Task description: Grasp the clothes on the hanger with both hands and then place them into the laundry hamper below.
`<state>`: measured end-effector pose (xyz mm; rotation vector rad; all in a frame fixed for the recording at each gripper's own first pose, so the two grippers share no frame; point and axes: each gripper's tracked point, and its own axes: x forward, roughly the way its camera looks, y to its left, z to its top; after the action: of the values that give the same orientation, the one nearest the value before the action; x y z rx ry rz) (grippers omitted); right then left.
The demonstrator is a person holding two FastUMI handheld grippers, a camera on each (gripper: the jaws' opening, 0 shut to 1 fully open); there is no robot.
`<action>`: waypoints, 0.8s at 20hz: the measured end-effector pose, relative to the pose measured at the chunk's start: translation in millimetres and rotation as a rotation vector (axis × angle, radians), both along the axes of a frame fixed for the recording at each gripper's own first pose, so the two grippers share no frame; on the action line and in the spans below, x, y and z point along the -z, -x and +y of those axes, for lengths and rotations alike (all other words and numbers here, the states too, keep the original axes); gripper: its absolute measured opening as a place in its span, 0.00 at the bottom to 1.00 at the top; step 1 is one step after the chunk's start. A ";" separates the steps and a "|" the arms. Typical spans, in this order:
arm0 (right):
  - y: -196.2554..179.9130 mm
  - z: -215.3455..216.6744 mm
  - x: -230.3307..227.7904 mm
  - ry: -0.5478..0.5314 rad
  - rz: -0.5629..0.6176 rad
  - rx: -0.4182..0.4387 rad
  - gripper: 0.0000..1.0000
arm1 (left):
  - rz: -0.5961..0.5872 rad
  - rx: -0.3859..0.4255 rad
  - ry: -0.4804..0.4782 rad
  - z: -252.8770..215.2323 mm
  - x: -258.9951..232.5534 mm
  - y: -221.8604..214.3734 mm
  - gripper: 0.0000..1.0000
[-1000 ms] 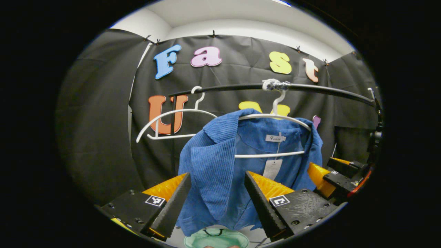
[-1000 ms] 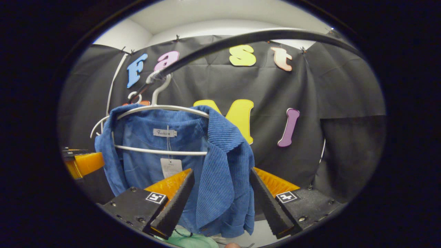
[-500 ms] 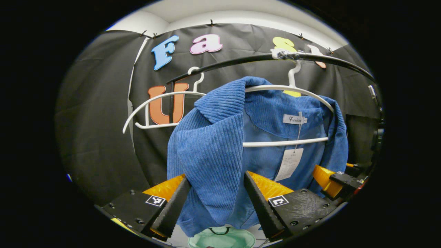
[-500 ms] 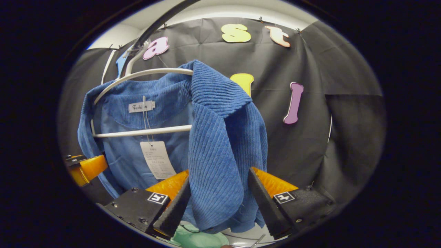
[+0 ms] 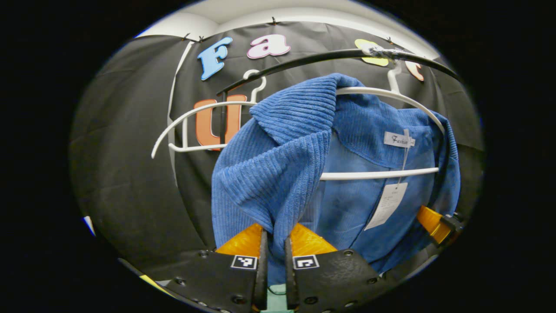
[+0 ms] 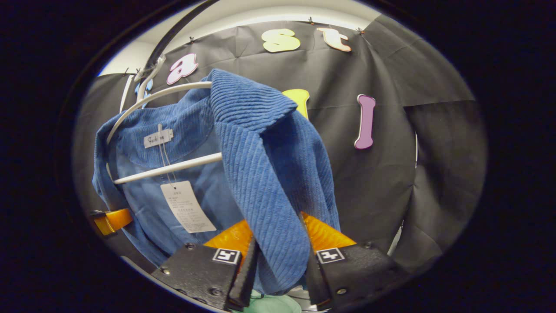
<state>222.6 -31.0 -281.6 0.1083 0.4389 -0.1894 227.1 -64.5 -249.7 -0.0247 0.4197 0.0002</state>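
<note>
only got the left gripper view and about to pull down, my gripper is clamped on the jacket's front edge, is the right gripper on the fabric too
Observer: Yes. In the right gripper view the right gripper has both fingers pressed on the blue jacket's other front panel, below the lapel.
Operator: is that shoulder off the hanger yet
Observer: No. The collar on that side drapes over the white hanger's arm, and the hanger is hooked on the black rail.
Operator: what's past the jacket on that side
Observer: The black cloth wall, right behind that edge.
</note>
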 end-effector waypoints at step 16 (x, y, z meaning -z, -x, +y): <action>21.3 -46.0 -62.0 -0.013 -0.170 0.071 0.10 | -0.065 0.012 0.042 39.5 -44.6 -0.8 0.07</action>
<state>201.4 -76.9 -219.6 0.1520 0.2672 -0.2451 227.9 -24.9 -205.1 -0.0630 0.3547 -0.0208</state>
